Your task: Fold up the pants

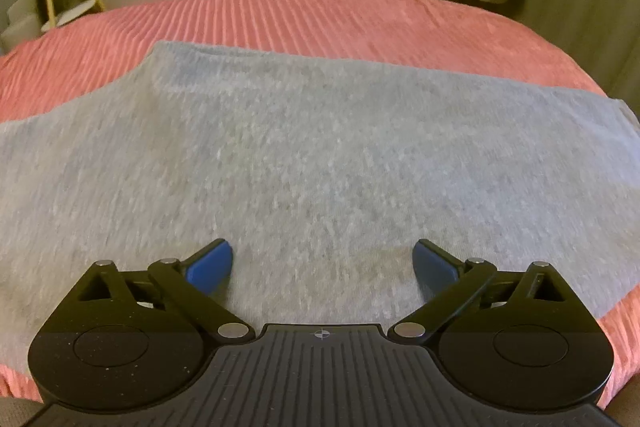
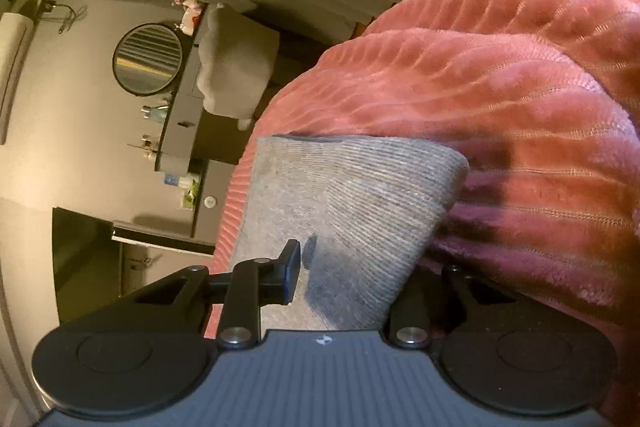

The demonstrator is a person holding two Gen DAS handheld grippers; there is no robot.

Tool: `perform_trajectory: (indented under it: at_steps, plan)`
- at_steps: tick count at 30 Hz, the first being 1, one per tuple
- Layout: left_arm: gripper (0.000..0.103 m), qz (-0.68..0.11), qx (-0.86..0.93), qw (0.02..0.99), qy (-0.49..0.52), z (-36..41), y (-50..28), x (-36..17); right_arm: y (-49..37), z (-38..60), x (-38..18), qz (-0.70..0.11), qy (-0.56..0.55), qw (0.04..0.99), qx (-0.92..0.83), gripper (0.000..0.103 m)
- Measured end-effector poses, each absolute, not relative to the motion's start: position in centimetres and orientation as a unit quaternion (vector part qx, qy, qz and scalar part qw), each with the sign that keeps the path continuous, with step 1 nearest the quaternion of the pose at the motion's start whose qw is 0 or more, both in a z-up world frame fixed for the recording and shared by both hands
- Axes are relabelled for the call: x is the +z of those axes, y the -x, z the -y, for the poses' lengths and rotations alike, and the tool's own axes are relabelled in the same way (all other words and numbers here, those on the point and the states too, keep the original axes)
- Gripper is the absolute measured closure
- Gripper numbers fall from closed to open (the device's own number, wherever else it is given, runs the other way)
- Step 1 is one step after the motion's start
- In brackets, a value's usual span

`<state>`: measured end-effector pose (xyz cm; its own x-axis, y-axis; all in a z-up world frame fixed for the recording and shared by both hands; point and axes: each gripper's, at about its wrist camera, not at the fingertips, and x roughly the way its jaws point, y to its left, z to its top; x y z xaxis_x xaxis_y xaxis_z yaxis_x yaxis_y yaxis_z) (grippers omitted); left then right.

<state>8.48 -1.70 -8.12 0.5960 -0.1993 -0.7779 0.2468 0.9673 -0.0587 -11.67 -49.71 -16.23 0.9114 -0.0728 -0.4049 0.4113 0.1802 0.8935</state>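
Pink bedspread (image 1: 320, 19) under grey pants (image 1: 320, 155).

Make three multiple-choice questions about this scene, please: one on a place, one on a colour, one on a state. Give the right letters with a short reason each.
1. Where do the grey pants lie?
A. on a chair
B. on the pink bedspread
C. on the floor

2. What colour are the finger pads of the left hand-held gripper?
A. blue
B. red
C. white

3. In what state is the left hand-held gripper?
A. shut on the pants
B. open, holding nothing
C. shut on the bedspread

Answers:
1 B: the grey pants are spread flat on the pink bedspread.
2 A: the pads of the left hand-held gripper are blue.
3 B: its fingers stand wide apart above the cloth, with nothing between them.
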Motion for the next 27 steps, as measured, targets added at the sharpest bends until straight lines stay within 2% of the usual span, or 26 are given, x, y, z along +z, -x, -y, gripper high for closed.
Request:
perform_trajectory:
  at_steps: [8, 11, 12, 16, 27]
  plan:
    - [0.002, -0.432, -0.128, 0.892, -0.023, 1.6, -8.8, -8.3, 11.8, 49.7, -16.3, -0.131, -0.618, 0.760, -0.151, 0.072]
    - [0.002, -0.432, -0.128, 0.892, -0.024, 1.6, -8.8, -8.3, 11.6, 49.8, -15.9, -0.143, -0.623, 0.752, -0.161, 0.079]
    - [0.002, -0.432, -0.129, 0.892, -0.024, 1.6, -8.9, -8.4, 11.5, 49.7, -15.7, -0.153, -0.615, 0.755, -0.169, 0.085]
    - [0.002, -0.432, -0.129, 0.892, -0.024, 1.5, -8.8, -8.4, 11.1, 49.0, -14.3, -0.174, -0.582, 0.772, -0.188, 0.091]
    - [0.002, -0.436, -0.123, 0.892, 0.014, 0.1, -9.2, -8.0, 12.0, 48.5, -13.5, -0.156, -0.602, 0.765, -0.169, 0.093]
